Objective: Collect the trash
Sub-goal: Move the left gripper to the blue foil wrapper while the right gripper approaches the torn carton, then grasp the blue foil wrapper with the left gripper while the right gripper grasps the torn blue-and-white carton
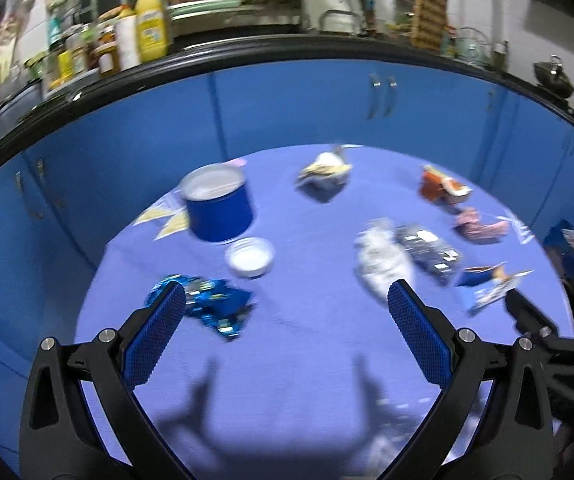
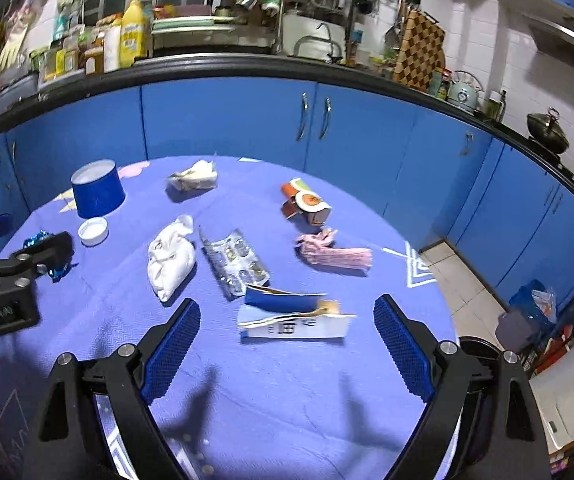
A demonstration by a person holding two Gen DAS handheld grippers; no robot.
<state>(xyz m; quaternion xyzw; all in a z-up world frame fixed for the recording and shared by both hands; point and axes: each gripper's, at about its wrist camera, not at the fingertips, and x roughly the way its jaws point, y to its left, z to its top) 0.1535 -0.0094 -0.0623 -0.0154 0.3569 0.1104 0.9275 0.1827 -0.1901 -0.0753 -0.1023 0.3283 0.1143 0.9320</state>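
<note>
Both grippers are hanging spread wide over the table (image 2: 327,380), left gripper (image 1: 287,308) and right gripper (image 2: 287,320) holding nothing. Beside the blue can (image 2: 97,190), trash is lying scattered: a white wad (image 2: 169,258), probably tissue, and a torn blue carton (image 2: 293,314).

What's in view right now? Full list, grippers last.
tablecloth: 1, blue, covers the round table
blue canister: 1, blue, open top, far left
white lid: 1, white, just in front of the canister
blue foil wrapper: 1, shiny blue, near left
white wad: 1, white, centre
blister pack: 1, silver, right of the wad
torn box: 1, blue and white, near centre
pink wrapper: 1, pink, right
orange carton: 1, orange and white, far right
crumpled paper: 1, cream, far centre
left gripper: open, empty
right gripper: open, empty
</note>
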